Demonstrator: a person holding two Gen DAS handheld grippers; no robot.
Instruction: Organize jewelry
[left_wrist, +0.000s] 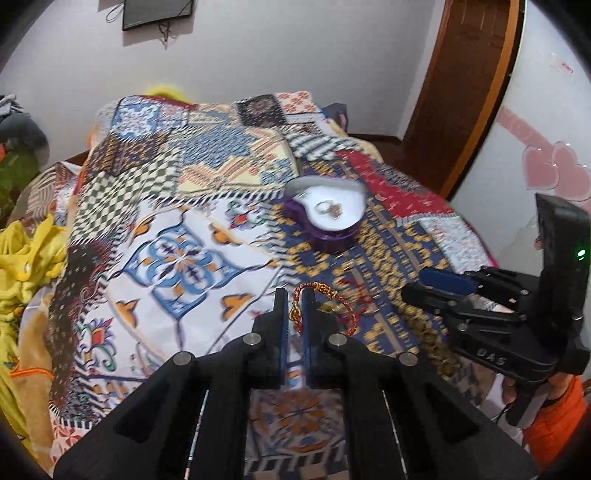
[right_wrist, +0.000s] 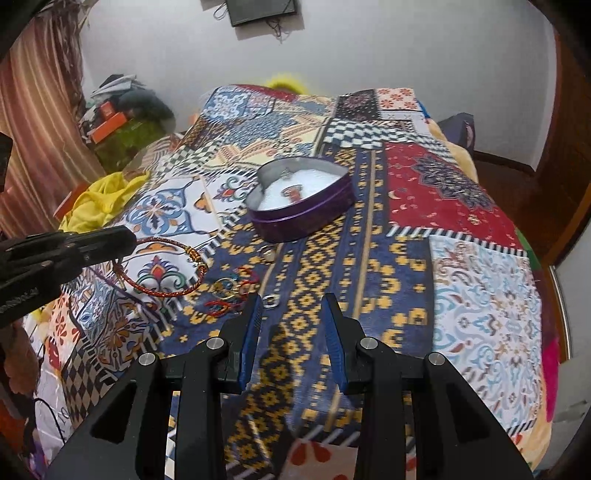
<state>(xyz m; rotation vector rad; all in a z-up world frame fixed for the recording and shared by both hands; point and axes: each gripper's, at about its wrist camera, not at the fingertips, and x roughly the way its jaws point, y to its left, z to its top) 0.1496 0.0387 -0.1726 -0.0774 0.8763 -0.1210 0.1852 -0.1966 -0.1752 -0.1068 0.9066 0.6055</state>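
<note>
Left wrist view: left gripper (left_wrist: 294, 306) pinched on red-gold bracelet (left_wrist: 345, 308), lifted off bedspread (left_wrist: 184, 221) | right gripper (right_wrist: 291, 317) spread wide, holding nothing | heart-shaped tin (right_wrist: 301, 214) mid-bedspread beyond both; small rings (right_wrist: 269, 301) just beside right fingertips.

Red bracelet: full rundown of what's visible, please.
The red bracelet is a braided red-and-gold cord loop with gold bead ornaments and a small gold clasp. The left gripper is shut on it near the clasp, holding it lifted and tilted over the patterned bedspread. Nothing else visibly touches it; the heart-shaped purple tin sits beyond.
</note>
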